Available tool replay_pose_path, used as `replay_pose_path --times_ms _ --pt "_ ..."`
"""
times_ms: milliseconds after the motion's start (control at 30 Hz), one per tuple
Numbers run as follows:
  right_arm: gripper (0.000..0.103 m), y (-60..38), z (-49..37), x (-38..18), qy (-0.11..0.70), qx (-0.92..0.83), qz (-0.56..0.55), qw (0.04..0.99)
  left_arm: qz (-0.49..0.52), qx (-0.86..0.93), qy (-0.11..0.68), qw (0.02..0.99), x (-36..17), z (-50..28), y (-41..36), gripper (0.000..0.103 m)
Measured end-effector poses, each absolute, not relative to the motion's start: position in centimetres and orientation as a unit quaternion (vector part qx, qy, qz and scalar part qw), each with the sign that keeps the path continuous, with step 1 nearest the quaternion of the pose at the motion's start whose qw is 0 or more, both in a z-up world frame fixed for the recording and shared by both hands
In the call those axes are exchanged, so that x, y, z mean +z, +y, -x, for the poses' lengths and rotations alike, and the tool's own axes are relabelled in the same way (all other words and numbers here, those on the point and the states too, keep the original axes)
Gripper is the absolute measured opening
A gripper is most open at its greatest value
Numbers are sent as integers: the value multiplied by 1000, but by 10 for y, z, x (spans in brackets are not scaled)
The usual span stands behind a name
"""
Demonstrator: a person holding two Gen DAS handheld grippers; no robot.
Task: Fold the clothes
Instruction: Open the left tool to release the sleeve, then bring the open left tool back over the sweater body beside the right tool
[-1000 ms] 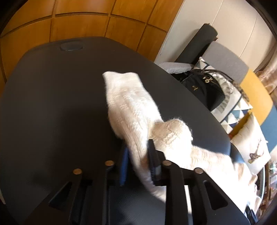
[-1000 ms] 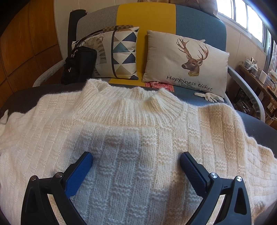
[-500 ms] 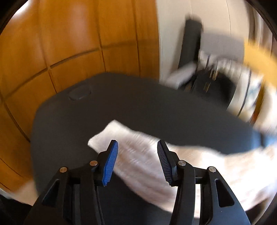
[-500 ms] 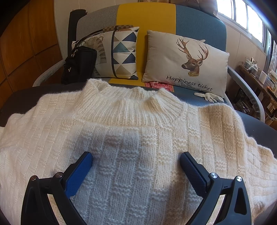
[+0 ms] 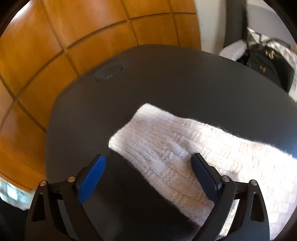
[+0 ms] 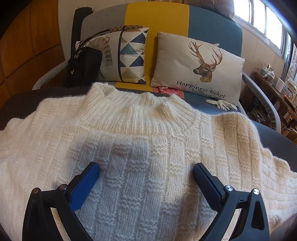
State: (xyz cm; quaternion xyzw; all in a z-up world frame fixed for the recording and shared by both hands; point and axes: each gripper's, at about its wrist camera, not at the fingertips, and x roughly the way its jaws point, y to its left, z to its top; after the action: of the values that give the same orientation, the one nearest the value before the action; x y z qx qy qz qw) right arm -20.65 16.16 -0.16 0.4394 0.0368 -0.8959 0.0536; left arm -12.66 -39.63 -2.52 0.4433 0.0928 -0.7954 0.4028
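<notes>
A cream knitted sweater (image 6: pixel 141 152) lies flat on a dark table (image 5: pixel 167 83), collar toward the sofa. Its sleeve (image 5: pixel 178 152) stretches across the table in the left wrist view, cuff end pointing left. My left gripper (image 5: pixel 148 166) is open and empty, with the sleeve lying below and between its fingers. My right gripper (image 6: pixel 145 174) is open and empty, hovering over the sweater's chest below the collar (image 6: pixel 141 109).
A sofa (image 6: pixel 157 16) with a triangle-patterned cushion (image 6: pixel 130 53) and a deer cushion (image 6: pixel 196 66) stands behind the table. A black handbag (image 6: pixel 83 66) sits at its left end. Wooden wall panels (image 5: pixel 74 37) are on the left. A cluttered shelf (image 6: pixel 274 87) is on the right.
My left gripper has let go of the sleeve, opened wide and drawn back and turned left. The sleeve now lies flat on the table. The right gripper has not moved.
</notes>
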Motion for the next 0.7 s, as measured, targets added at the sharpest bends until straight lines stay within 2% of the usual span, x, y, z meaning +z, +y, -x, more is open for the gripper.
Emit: replay_pose_path --times_ms 133,200,300,367,433,567,700 --pt "103 162 207 -3 33 -895 -442 50 -430 -788 140 418 -19 108 -399 95" --pt "103 165 207 -3 23 -895 -442 56 -407 -795 131 431 -5 103 -387 81" --pt "103 166 208 -3 18 -894 -444 62 -315 -844 113 419 32 91 -348 81" --pt "103 165 208 -2 21 -892 -447 63 -259 -884 105 374 58 92 -305 81" --pt "103 163 208 -2 24 -892 -447 63 -243 -916 98 302 70 106 -262 82" --pt "103 165 207 -3 19 -893 -445 67 -305 -938 45 159 60 158 -166 82" --pt "103 166 206 -3 16 -894 -443 70 -394 -918 -7 50 28 201 -78 82"
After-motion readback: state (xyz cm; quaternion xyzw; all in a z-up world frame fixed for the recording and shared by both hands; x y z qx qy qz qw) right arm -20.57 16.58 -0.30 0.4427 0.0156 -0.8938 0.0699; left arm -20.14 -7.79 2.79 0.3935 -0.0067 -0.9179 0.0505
